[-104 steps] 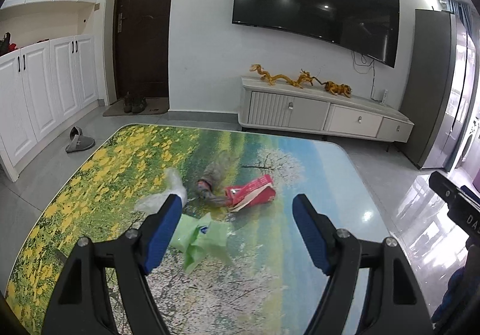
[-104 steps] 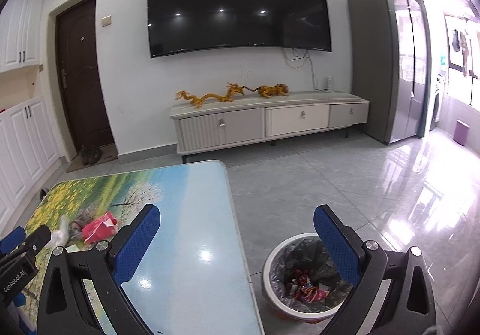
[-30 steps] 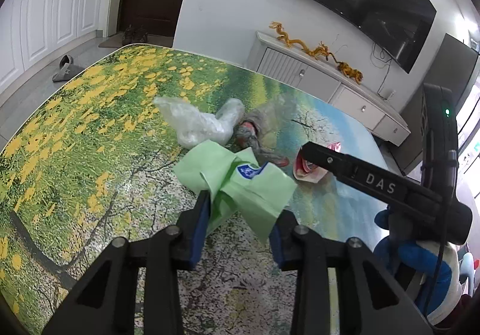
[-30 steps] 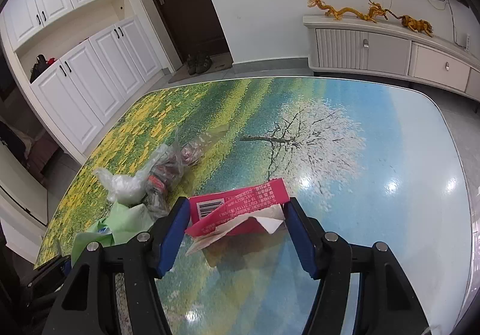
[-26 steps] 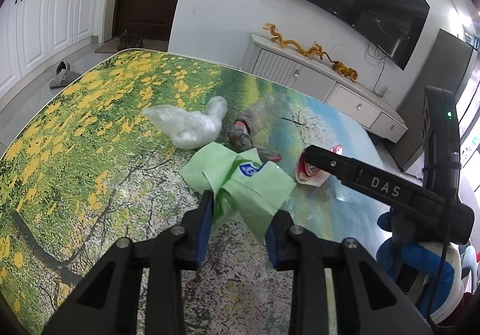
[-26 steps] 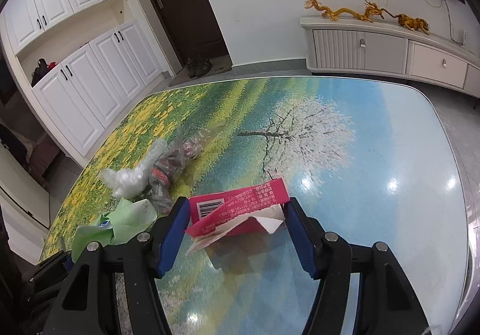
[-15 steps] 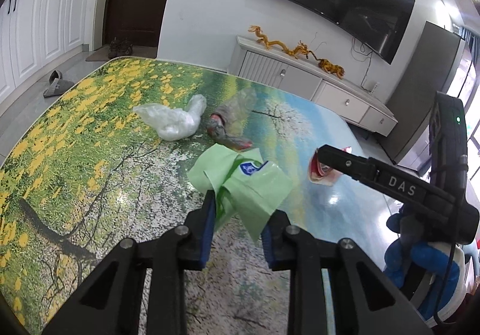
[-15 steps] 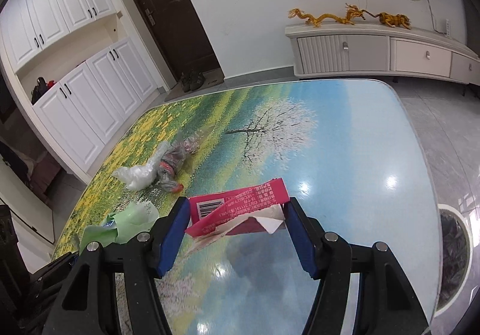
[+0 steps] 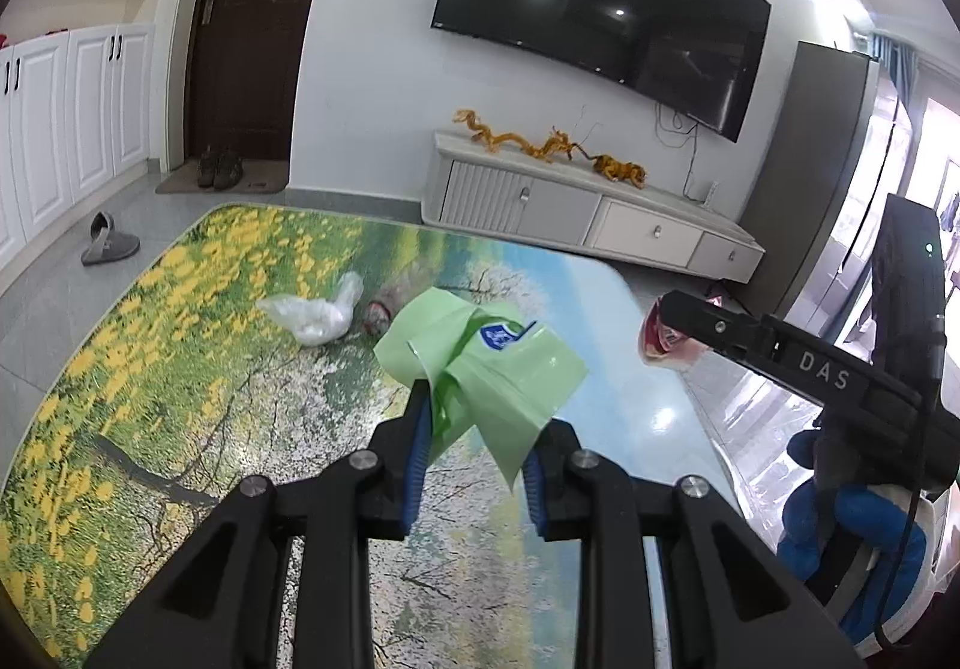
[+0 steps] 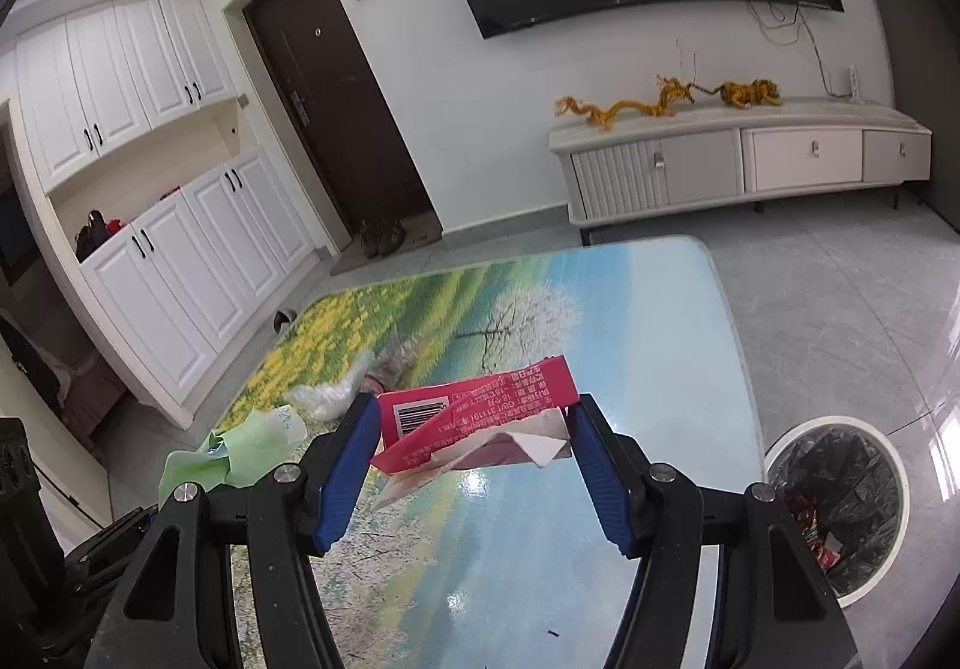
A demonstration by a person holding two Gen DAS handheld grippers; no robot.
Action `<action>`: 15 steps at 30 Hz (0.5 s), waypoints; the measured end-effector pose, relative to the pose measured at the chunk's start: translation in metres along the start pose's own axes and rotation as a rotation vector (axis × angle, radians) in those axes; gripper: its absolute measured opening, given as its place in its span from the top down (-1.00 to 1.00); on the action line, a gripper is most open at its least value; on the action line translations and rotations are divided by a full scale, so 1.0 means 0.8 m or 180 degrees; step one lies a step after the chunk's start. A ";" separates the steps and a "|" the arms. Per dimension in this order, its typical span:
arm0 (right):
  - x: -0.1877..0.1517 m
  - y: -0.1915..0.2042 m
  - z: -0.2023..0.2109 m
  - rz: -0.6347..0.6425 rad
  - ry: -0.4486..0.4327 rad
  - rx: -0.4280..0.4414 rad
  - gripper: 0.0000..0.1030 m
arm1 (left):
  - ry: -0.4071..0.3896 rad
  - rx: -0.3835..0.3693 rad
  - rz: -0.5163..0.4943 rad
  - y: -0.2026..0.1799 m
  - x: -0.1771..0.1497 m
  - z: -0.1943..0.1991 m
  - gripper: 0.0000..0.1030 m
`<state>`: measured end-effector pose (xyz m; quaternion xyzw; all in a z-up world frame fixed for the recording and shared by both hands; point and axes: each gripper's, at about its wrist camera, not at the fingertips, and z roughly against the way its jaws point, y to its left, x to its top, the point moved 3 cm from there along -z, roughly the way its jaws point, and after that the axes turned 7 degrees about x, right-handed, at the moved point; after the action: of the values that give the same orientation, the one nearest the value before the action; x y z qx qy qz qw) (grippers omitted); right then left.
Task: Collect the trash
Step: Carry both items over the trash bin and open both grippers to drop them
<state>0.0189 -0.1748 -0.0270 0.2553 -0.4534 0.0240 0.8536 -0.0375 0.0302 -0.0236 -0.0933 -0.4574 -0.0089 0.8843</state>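
1. The left tongs [image 9: 474, 441] are narrowed on a crumpled light green wrapper [image 9: 480, 363], which sticks up and forward from between the blue pads, clear of the bench [image 9: 180, 369]. Their jaws have just been closing onto it.
2. The green wrapper carries a small blue badge with white marks; its writing is too small to read.
3. The right tongs [image 10: 474, 441] stand about half wide, clamped on a flattened pink carton [image 10: 474, 408] held crosswise above the bench.
4. The pink carton shows a black barcode on a white patch and lines of small white print, upside down; only scattered digits can be made out.
5. In the left wrist view the right tool's black arm crosses the frame with white letters "DAS".
6. On the bench, which is printed with yellow flowers and a blossoming tree, lie a clear plastic bag [image 9: 315, 312] and, just beside it, a crumpled dark wrapper [image 9: 378, 309].
7. A white bin [image 10: 840, 507] lined with a black bag stands on the floor to the right of the bench, with red scraps inside.
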 end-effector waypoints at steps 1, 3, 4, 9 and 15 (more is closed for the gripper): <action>0.003 0.002 0.009 -0.0002 -0.0053 0.0008 -0.21 | -0.0034 -0.0011 -0.0014 -0.004 0.003 0.007 0.51; 0.008 0.004 0.024 -0.0008 -0.0139 0.0011 -0.21 | -0.0094 -0.0032 -0.0041 -0.011 0.008 0.019 0.51; 0.011 0.004 0.033 -0.0010 -0.0188 0.0008 -0.21 | -0.0132 -0.0047 -0.0065 -0.017 0.011 0.026 0.51; 0.022 -0.005 0.079 -0.0037 -0.0440 -0.0080 -0.21 | -0.0250 -0.0158 -0.0190 -0.048 0.026 0.047 0.51; 0.031 -0.041 0.134 -0.0070 -0.0702 -0.0427 -0.21 | -0.0289 -0.0388 -0.0457 -0.111 0.042 0.050 0.51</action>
<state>-0.0390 -0.2570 0.0279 0.2037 -0.5423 -0.0441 0.8139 -0.0589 -0.0475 0.0400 -0.1142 -0.5010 -0.0958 0.8525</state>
